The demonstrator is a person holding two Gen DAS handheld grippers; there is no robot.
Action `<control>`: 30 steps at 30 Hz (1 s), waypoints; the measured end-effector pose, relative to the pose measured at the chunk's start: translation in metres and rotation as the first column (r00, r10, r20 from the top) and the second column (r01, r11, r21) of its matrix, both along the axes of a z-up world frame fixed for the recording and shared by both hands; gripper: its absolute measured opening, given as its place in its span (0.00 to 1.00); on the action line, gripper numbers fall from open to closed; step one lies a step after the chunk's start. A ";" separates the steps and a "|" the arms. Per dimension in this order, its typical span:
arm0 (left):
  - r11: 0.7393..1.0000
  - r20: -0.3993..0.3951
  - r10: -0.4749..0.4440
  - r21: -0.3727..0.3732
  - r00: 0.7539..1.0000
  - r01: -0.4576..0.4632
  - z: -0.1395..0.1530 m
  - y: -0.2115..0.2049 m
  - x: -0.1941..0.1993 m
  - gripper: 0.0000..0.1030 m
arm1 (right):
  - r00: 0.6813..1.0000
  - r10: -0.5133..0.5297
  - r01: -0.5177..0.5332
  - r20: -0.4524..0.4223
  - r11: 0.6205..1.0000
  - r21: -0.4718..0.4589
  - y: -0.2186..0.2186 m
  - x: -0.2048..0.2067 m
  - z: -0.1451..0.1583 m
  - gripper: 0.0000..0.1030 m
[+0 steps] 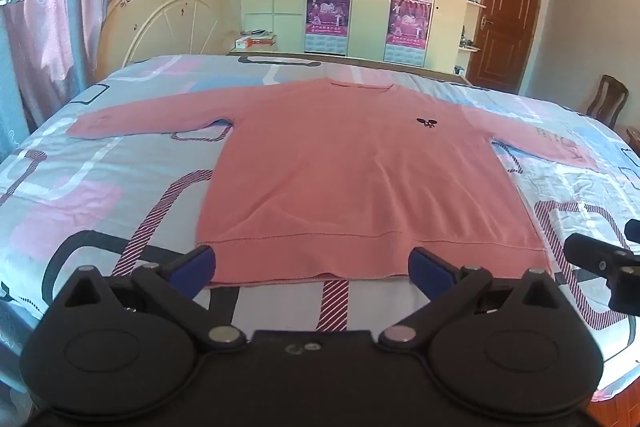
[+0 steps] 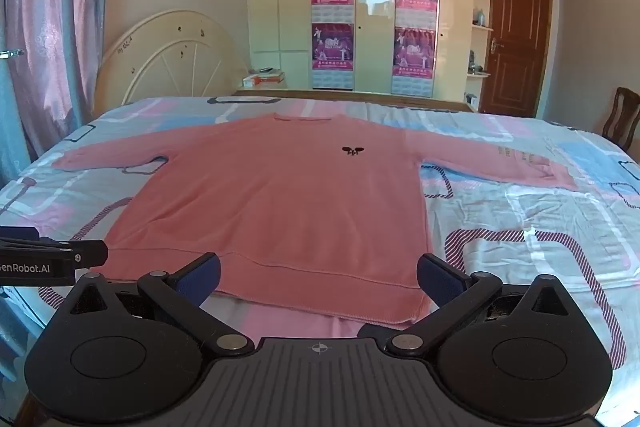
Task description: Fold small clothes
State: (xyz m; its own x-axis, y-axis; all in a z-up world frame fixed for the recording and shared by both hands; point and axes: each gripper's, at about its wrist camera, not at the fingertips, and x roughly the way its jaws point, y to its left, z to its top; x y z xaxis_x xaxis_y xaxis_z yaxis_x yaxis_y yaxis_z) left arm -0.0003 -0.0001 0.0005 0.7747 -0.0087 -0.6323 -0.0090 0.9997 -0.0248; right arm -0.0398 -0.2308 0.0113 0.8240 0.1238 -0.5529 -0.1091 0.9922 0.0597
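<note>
From the left wrist we see our left gripper [image 1: 312, 265] spread wide and empty over the near hem of the pink sweater [image 1: 360, 167], which lies flat across the bed [image 1: 80, 167]. From the right wrist, our right gripper [image 2: 319, 277] gapes equally wide, holding nothing, above the hem near the bed's near edge.

Sweater [image 1: 360, 179]: salmon pink, plain, small dark emblem [image 1: 425, 123] on chest. Bedsheet [image 1: 100, 187]: pale grey-white base, rounded-rectangle pattern in pink, light blue, dark grey, plus maroon-and-white striped outlines. Left gripper [image 1: 312, 263] and right gripper [image 2: 319, 273]: black bodies, blue pads on the fingers [image 2: 200, 277]. Wardrobe [image 2: 376, 27]: cream, gloss. Posters [image 2: 333, 15]: magenta/purple. Door [image 2: 516, 35]: reddish brown. Curtain [image 2: 48, 27]: pink with blue edges. Headboard [image 2: 168, 59]: cream.
</note>
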 end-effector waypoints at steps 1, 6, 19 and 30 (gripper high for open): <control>1.000 0.003 -0.004 0.002 1.000 0.004 0.000 -0.001 0.000 1.00 | 1.000 -0.001 0.001 0.000 1.000 0.000 0.001 0.000 0.000 1.00; 1.000 0.003 0.012 0.009 1.000 -0.012 0.005 -0.001 -0.003 1.00 | 1.000 -0.007 0.007 -0.001 1.000 0.006 0.004 0.002 0.000 1.00; 1.000 0.004 0.004 0.002 1.000 -0.004 0.005 0.000 -0.004 1.00 | 1.000 -0.007 0.007 0.020 1.000 0.011 0.000 -0.002 0.006 1.00; 1.000 -0.002 0.008 0.002 1.000 -0.008 0.002 0.002 -0.002 1.00 | 1.000 -0.008 0.008 0.017 1.000 0.013 0.000 -0.003 0.004 1.00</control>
